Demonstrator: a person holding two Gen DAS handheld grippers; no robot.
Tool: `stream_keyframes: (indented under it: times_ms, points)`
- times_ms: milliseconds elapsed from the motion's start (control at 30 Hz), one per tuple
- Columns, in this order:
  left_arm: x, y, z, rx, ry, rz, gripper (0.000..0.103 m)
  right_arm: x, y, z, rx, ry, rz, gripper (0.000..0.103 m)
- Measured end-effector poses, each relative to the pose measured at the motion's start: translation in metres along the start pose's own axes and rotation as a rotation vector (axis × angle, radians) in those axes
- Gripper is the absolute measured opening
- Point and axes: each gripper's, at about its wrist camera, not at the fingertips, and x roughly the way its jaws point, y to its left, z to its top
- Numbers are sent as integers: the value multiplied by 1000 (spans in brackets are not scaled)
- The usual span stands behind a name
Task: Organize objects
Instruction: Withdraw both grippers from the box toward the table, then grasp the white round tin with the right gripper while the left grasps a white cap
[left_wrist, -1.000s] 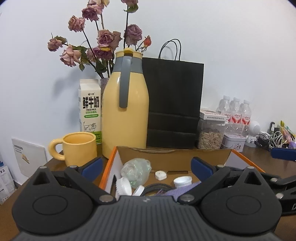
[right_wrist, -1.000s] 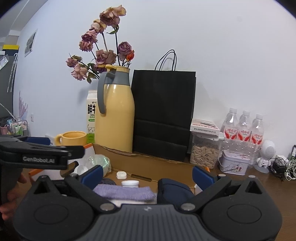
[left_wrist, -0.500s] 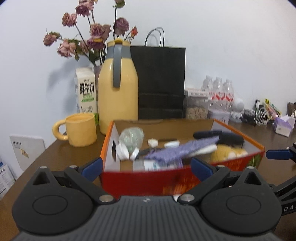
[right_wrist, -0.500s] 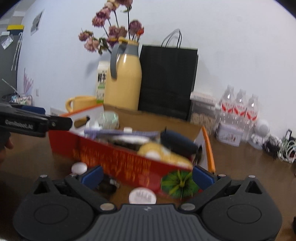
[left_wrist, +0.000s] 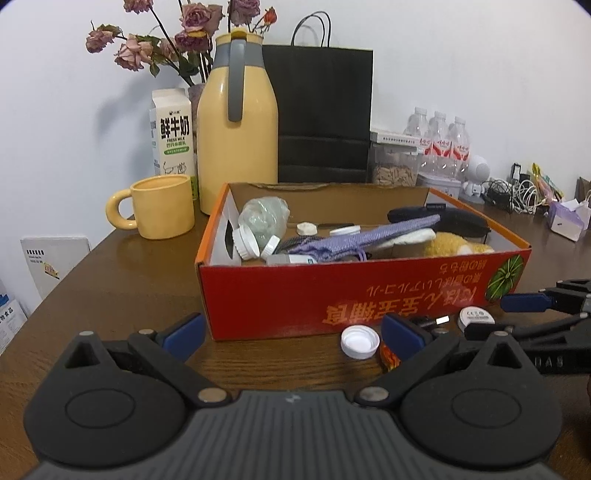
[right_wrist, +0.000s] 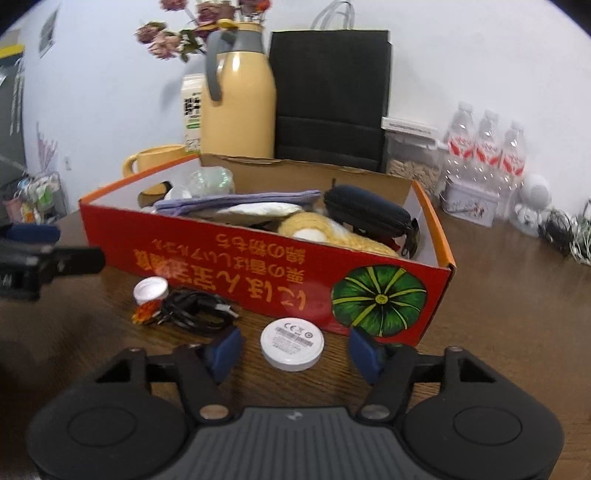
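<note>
Right wrist view, item one: your right gripper (right_wrist: 293, 350) is spread wide and empty, straddling the white round puck (right_wrist: 291, 348) that lies flat on the tabletop (right_wrist: 498, 325) just in front of the red box (right_wrist: 258, 284). Item two: black cable (right_wrist: 195, 306) coiled beside the small white-capped bottle (right_wrist: 149, 293), both against the box front. Item three: your left gripper (left_wrist: 291, 332), released, holding nothing, low before the box. Hazards: the puck is thin and smooth, so closing high may squirt it under a finger or into the box wall. Reach for the bottle carelessly and you may snag the cable. The box already looks full, so added pieces could slide off the purple cloth (right_wrist: 236, 202).
</note>
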Motion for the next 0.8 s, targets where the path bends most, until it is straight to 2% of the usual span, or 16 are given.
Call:
stream_keyframes:
  times_ms: [133,267,600,800]
  points:
    - [2,-1,-1,3,11,3,103,8,-1,2,36,38,6,57]
    - [3,-1,-1,6,14,10,103,13,2,4,46,44,11,38]
    - [8,0,-5,0,38,35,103,0,15,5,-7,-28,-11,38]
    - [18,-6,-7,30,84,38,103,-7,21,4,-40,-72,-18,38]
